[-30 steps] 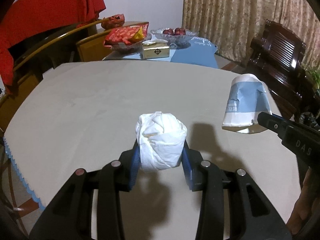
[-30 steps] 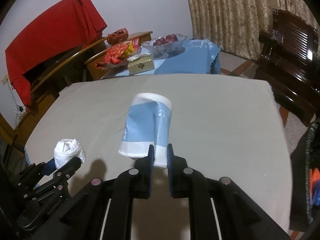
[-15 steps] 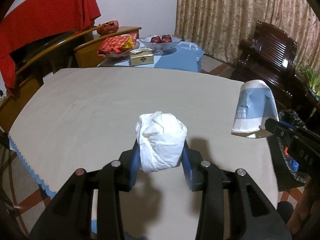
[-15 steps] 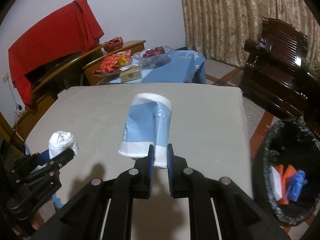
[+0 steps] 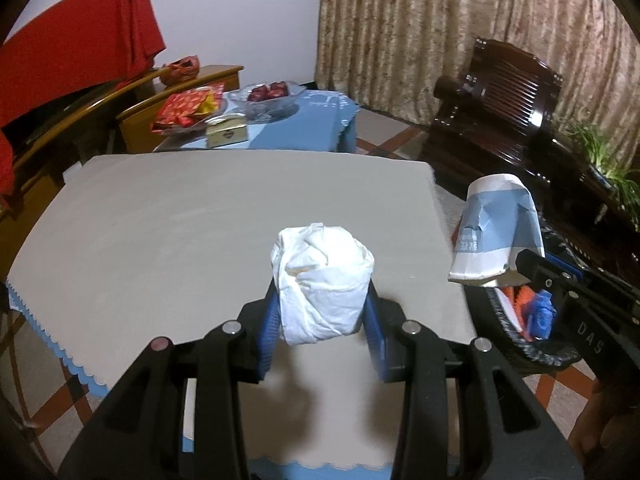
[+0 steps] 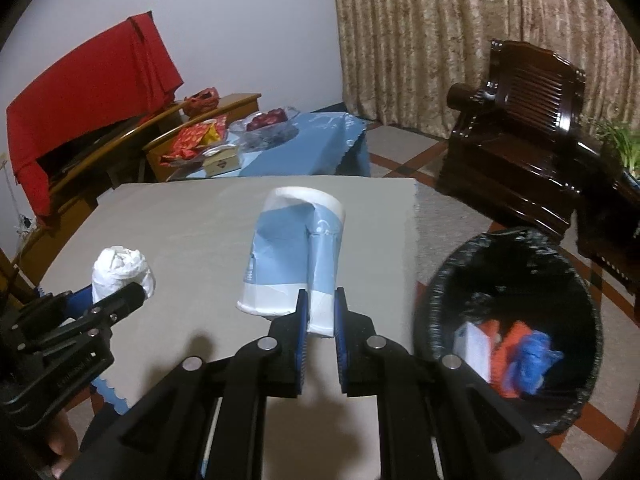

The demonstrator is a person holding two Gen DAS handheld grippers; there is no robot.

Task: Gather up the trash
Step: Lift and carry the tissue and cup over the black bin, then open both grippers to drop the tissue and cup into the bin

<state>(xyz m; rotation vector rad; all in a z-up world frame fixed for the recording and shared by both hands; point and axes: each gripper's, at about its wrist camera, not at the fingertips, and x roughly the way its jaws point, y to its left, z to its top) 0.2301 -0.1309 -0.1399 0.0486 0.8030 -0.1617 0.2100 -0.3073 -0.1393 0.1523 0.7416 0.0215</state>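
My left gripper (image 5: pixel 322 312) is shut on a crumpled white tissue ball (image 5: pixel 322 276) and holds it above the near part of the grey table (image 5: pixel 180 216). The tissue also shows at the left of the right wrist view (image 6: pixel 122 270). My right gripper (image 6: pixel 320 312) is shut on the rim of a crushed blue and white paper cup (image 6: pixel 296 248), held above the table's right edge. The cup also shows at the right of the left wrist view (image 5: pixel 496 228). A black-lined trash bin (image 6: pixel 440 280) with red, blue and white scraps stands on the floor to the right.
A blue-clothed side table (image 5: pixel 312 120) with a fruit bowl, snack packets and a small box stands behind. A dark wooden armchair (image 6: pixel 520 144) is at the right, beyond the bin. A red cloth (image 6: pixel 92 84) hangs over furniture at the left.
Both grippers have risen and drawn back to the right with their loads. The trash bin has come into view under the cup.
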